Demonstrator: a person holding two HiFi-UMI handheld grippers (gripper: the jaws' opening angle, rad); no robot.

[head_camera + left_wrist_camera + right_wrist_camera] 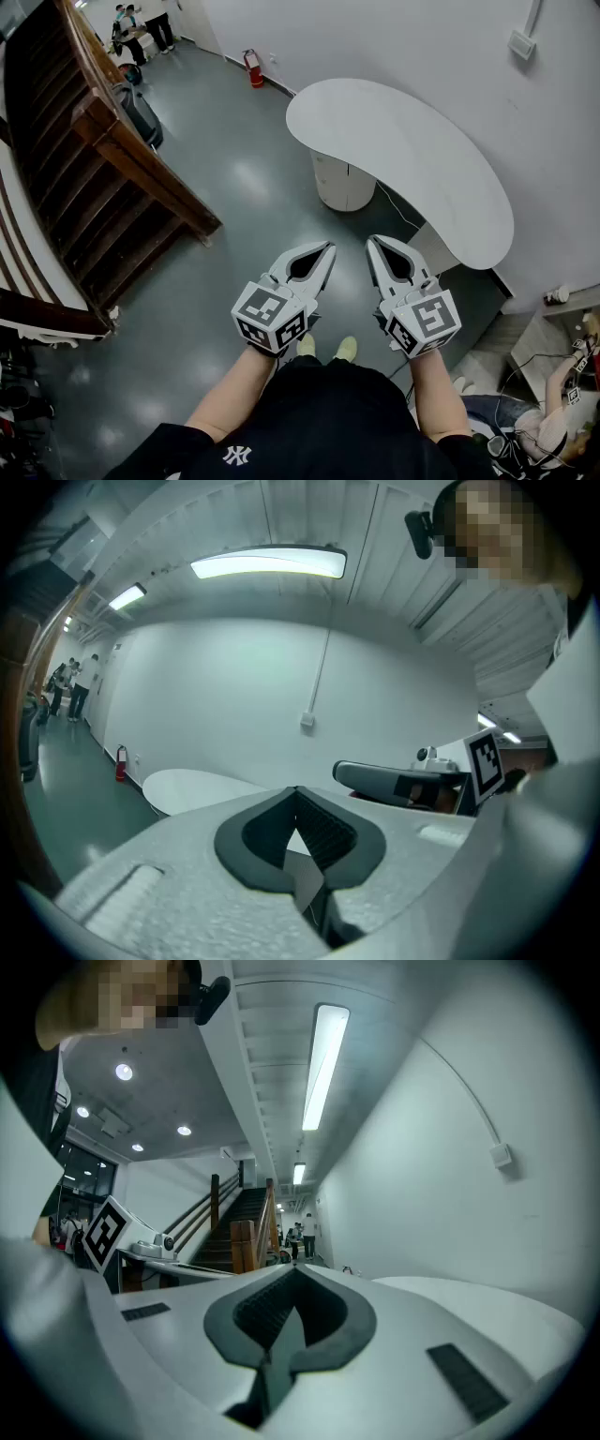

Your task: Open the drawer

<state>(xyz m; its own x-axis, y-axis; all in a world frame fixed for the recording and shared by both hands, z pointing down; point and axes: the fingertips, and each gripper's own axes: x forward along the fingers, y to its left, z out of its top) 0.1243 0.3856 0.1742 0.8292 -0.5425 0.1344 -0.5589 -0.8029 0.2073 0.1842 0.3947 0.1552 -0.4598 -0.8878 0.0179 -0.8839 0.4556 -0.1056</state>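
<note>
Not begun: left hand-held gripper [322,255] and right hand-held gripper [375,246] were pressed together, empty; worktop [422,159] at 1 o'clock, well apart.

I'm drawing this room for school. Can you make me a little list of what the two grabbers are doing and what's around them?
Left gripper: shut, holding nothing
Right gripper: shut, holding nothing
Ahead: white curved table against the wall
Under it: white round base
Left side: wooden staircase
Far back: red fire extinguisher on the floor
</note>
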